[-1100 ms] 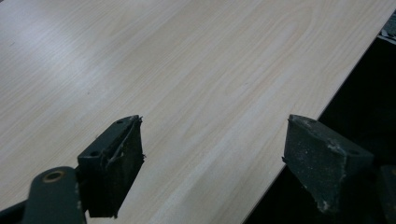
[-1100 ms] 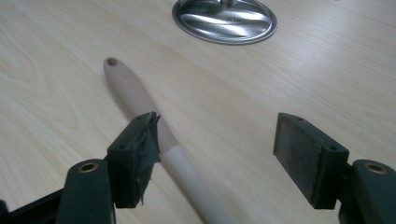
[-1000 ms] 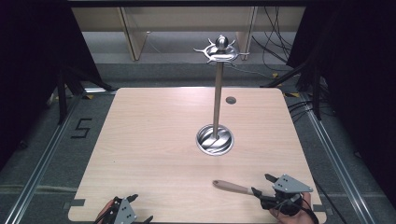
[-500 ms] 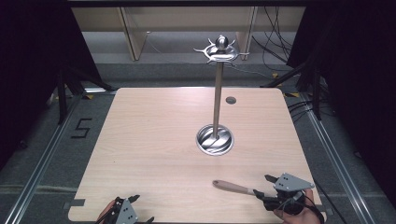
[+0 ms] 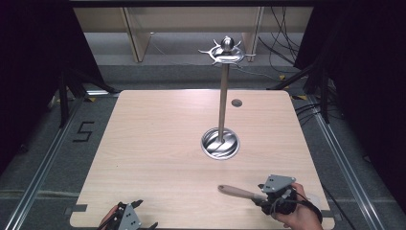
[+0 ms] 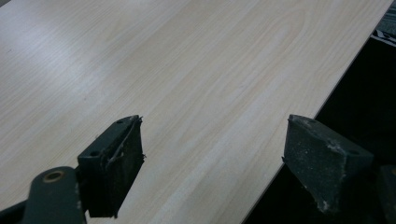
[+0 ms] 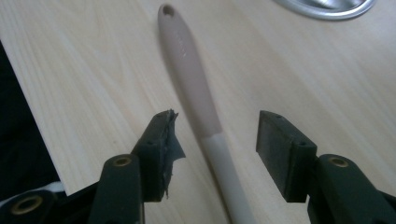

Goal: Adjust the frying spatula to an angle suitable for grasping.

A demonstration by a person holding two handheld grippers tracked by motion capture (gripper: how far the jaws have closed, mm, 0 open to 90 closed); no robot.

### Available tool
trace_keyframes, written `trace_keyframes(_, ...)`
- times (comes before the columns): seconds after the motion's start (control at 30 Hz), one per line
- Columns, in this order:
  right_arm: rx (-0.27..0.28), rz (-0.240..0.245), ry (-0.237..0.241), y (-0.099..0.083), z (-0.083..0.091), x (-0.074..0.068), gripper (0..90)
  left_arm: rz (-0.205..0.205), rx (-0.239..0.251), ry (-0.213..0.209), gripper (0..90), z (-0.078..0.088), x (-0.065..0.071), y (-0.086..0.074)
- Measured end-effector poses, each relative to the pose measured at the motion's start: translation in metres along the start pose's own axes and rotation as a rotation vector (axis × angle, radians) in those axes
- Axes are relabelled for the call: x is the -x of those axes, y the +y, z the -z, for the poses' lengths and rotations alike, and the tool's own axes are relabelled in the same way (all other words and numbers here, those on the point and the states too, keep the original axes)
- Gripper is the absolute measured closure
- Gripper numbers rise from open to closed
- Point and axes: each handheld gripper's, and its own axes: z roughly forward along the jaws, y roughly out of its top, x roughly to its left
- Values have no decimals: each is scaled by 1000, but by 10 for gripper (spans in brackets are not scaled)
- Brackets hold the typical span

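A utensil with a beige handle (image 5: 237, 192) lies flat near the table's front right, its hanging hole pointing left. In the right gripper view the handle (image 7: 196, 84) passes between the jaws of my right gripper (image 7: 217, 135), with a gap on each side. Those jaws have just been closing and the pads do not touch the handle. From above, the right gripper (image 5: 261, 199) sits over the utensil's right end, held by a hand. My left gripper (image 5: 146, 214) rests at the front left edge, open with nothing between its jaws (image 6: 212, 140).
A tall metal stand (image 5: 222, 105) with hooks at its top rises from a round steel base (image 5: 220, 143) in the middle of the wooden table (image 5: 158, 143). The base's rim (image 7: 327, 7) lies beyond the handle. A small dark grommet (image 5: 236, 102) is at the back right.
The right gripper has shifted slightly left and forward along the utensil, and its jaws have narrowed around the handle. The utensil and the left gripper have stayed put.
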Motion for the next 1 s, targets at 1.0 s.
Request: trace_keyframes(1.0,-305,110,108,33,-33,15,672,-9,-2,7,190,0,0,0)
